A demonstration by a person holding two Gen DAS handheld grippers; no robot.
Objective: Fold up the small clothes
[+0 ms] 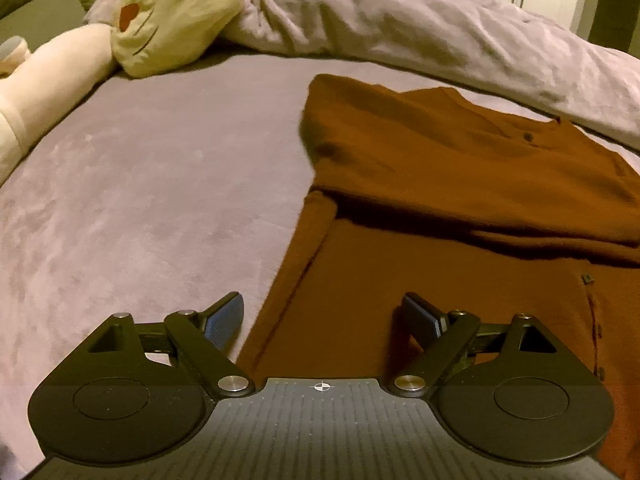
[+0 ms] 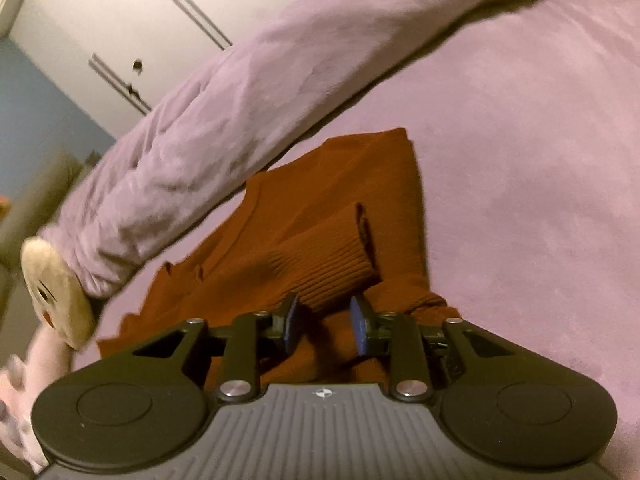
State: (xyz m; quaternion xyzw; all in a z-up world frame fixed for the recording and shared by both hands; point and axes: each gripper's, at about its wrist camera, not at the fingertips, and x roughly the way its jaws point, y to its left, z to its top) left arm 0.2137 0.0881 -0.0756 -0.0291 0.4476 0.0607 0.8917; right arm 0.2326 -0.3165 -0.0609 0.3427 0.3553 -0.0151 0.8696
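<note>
rust-brown garment is laid flat on a lilac bedsheet, with its upper part folded down over the lower part. left gripper is held above the garment's near left edge, jaws spread wide, nothing gripped. right gripper is positioned over a ribbed sleeve cuff; its jaws are parted narrowly, pads not pressed on the fabric. crumpled blanket and plush toy are seen beyond.
</note>
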